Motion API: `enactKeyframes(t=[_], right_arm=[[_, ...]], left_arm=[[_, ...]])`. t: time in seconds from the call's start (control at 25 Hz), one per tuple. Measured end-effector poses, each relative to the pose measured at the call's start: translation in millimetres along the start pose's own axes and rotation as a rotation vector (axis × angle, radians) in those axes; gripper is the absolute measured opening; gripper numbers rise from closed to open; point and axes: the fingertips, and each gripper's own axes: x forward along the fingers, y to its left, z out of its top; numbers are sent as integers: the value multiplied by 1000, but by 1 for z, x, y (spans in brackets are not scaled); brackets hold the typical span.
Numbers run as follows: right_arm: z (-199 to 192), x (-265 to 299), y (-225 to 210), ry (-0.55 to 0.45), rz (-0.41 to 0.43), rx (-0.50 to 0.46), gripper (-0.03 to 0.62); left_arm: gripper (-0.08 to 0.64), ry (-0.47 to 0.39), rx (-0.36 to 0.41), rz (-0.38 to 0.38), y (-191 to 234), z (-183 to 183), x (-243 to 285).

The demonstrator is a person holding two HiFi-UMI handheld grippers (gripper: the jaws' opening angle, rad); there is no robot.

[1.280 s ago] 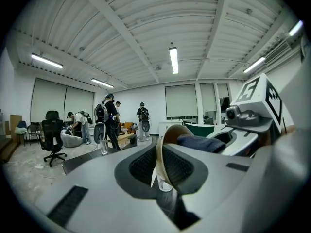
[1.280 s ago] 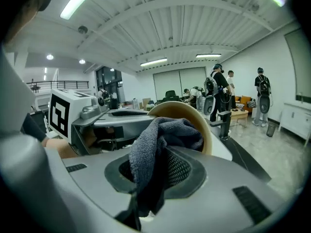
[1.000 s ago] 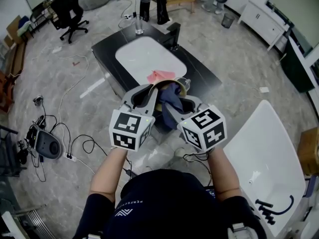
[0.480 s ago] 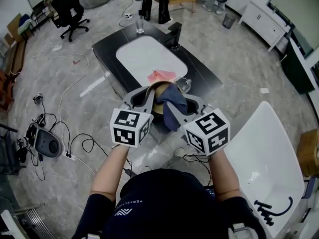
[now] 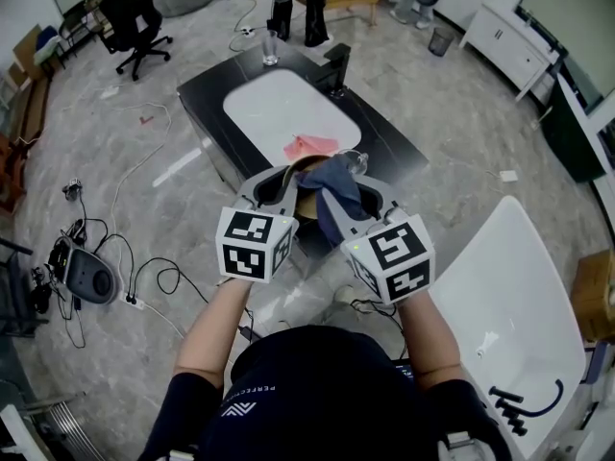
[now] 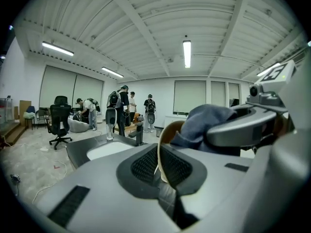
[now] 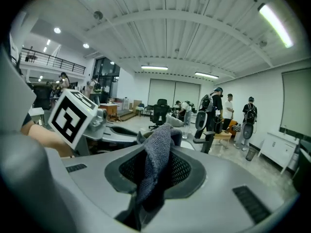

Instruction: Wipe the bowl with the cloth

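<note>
Left gripper (image 5: pixel 291 182) clamped on bowl (image 5: pixel 309 166) rim, right gripper (image 5: pixel 336 206) clamped on cloth (image 5: pixel 334 176)

Both tools are held up in front of the person, their marker cubes nearest the body and their jaws pointed away and inward toward each other.

In the left gripper view, the left gripper (image 6: pixel 163 171) is seen with its jaws drawn close together on the thin pale rim of the bowl (image 6: pixel 159 144). The bowl is held on edge, lifted clear of any surface, with its tan hollow turned toward the right tool.

Just to the right of those jaws, the blue-grey cloth (image 6: pixel 209 120) is bunched into the mouth of the bowl and is pressed against its inner wall.

In the right gripper view, the right gripper (image 7: pixel 150 178) is seen with its jaws closed on a fold of the cloth (image 7: pixel 155 154). The fabric is pinched between the pads and stands up past the jaw tips toward the bowl.

Beyond and below both sets of jaws, a black table (image 5: pixel 207 99) with a white oval panel (image 5: pixel 288 113) is seen. A pink sheet (image 5: pixel 309 147) is laid on it just past the bowl, and a glass (image 5: pixel 268 48) is stood at its far end. Well off to the left of the left tool, cables (image 5: pixel 144 277) are spread over the floor (image 5: pixel 115 190), and an office chair (image 5: pixel 135 17) is seen farther out. People are seen standing past the table in both gripper views.
</note>
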Motion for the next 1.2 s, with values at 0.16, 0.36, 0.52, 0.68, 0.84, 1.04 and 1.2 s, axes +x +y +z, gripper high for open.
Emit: enactKeyframes(t=[0.16, 0.36, 0.52, 0.68, 0.84, 1.04, 1.2], right_arm=[[-9, 10, -6, 46, -67, -43, 98], [-12, 13, -10, 61, -102, -67, 98], [-17, 15, -10, 90, -125, -114, 98], [-23, 12, -10, 137, -135, -138, 98], [-29, 10, -10, 165, -114, -125, 98], [-33, 6, -8, 163, -94, -91, 98], [-25, 3, -15, 117, -134, -74, 98]], left_arm=[[15, -26, 37, -10, -10, 13, -4], [23, -24, 117, -17, -20, 20, -8], [25, -18, 145, -7, -20, 21, -8], [25, -22, 147, 10, -18, 22, -8], [23, -24, 150, 14, -20, 22, -6], [25, -43, 135, -9, -28, 23, -8], [25, -51, 137, -39, -36, 25, -8]])
